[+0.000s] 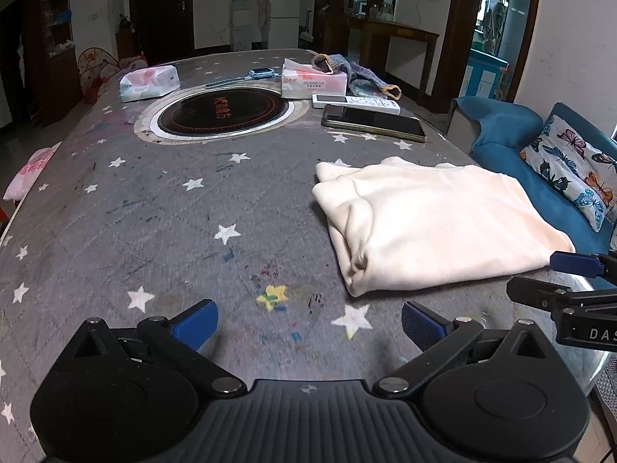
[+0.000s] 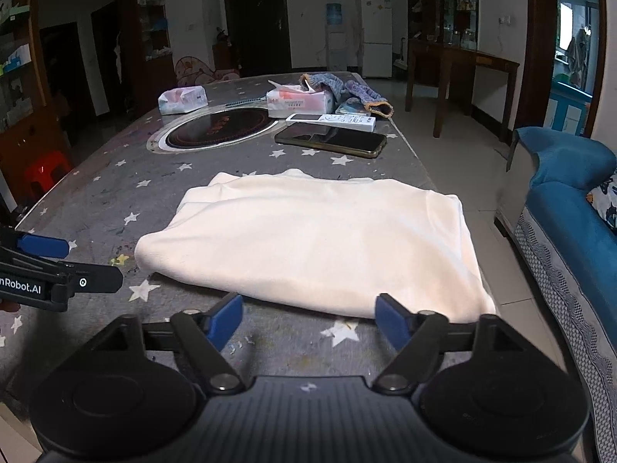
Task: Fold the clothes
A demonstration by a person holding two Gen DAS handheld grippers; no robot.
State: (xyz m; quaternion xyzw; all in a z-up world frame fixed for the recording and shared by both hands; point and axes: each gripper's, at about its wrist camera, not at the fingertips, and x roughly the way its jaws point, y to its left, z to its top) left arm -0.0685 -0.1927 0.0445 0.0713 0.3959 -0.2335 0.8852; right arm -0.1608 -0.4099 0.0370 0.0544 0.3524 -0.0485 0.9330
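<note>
A cream garment [image 1: 432, 223] lies folded into a flat rectangle on the grey star-patterned table [image 1: 162, 208], near its right edge. My left gripper [image 1: 308, 322] hovers open over bare table, just short of the garment's near left corner, nothing between its blue pads. In the right wrist view the same garment [image 2: 316, 239] fills the middle, and my right gripper [image 2: 310, 322] is open just short of its near edge, with nothing between the pads. Each gripper shows at the other view's side: the right gripper [image 1: 563, 274], the left gripper [image 2: 58, 266].
Farther back on the table sit a round black hob [image 1: 223, 112], a phone [image 1: 374, 121], a white remote [image 1: 354, 102], two tissue packs [image 1: 148, 83], a watch and knitted items [image 1: 347, 67]. A blue sofa [image 2: 570, 208] with a butterfly cushion [image 1: 570, 171] stands right of the table.
</note>
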